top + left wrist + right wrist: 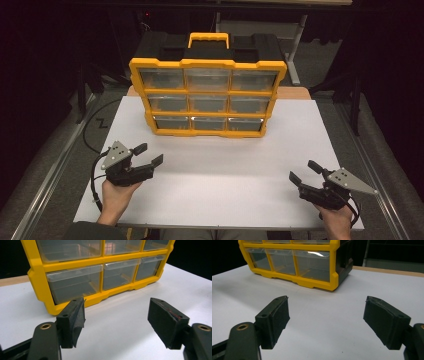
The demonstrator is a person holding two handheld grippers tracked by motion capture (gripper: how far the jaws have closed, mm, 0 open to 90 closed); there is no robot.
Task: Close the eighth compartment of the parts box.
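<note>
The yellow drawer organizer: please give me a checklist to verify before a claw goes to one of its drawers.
1. Left claw open, nothing between its jaws: ok.
2. Right claw open, nothing between its jaws: ok.
3. Yellow drawer organizer stands upright on the white table: ok.
4. All nine drawers pushed in: ok.
5. White table surface between both claws and the organizer free: ok.
6. Drawer contents: cannot tell.

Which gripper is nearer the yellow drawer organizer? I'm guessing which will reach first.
Left. The left gripper sits just short of the yellow drawer organizer's lower-left corner, jaws open. The right gripper rests farther back toward the table's near right corner, also open.
</note>
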